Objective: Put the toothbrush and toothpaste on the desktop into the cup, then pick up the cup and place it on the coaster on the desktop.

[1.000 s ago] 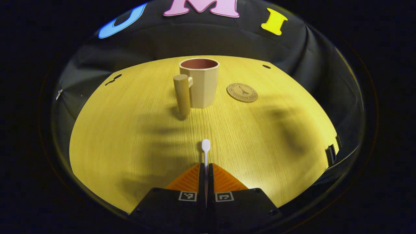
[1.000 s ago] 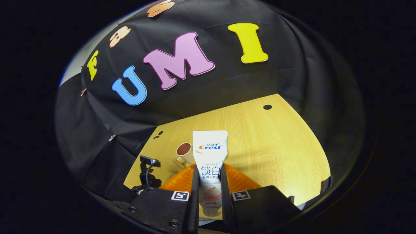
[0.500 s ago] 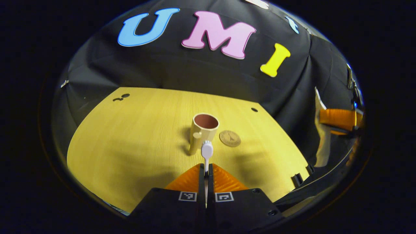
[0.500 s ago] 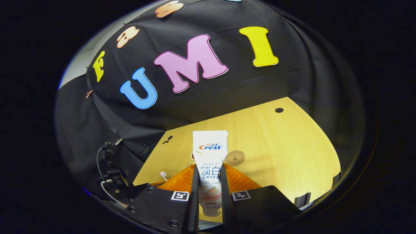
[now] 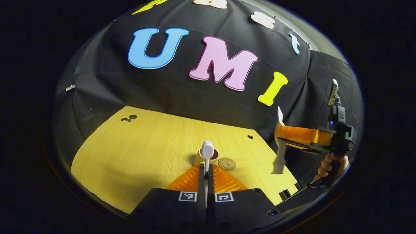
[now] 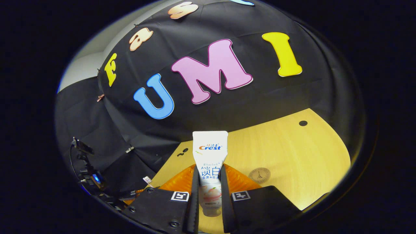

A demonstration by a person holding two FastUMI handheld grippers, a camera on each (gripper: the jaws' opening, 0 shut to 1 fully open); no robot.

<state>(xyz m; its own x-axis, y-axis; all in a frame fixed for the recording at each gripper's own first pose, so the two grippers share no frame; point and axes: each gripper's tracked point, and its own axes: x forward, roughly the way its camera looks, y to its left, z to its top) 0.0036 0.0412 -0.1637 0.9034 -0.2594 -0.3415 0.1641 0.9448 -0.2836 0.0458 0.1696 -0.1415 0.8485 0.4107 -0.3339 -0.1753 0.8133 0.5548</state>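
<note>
The toothbrush (image 5: 207,150) is clamped by its handle between the closed fingers of the left claw (image 5: 206,169), head pointing forward and raised above the surface (image 5: 136,156). Its white head overlaps the rim of the beige cup (image 5: 202,155), which suggests alignment for insertion. The round coaster (image 5: 227,163) lies just beside the cup. The toothpaste tube (image 6: 210,162) is gripped across its body by the right claw (image 6: 209,182), flat crimped end forward and clear of the surface, probably waiting its turn. In the left gripper view, a hand (image 5: 330,164) holds that claw at the right edge. The cup body is largely hidden behind the toothbrush and claw fingers; its handle cannot be made out.
</note>
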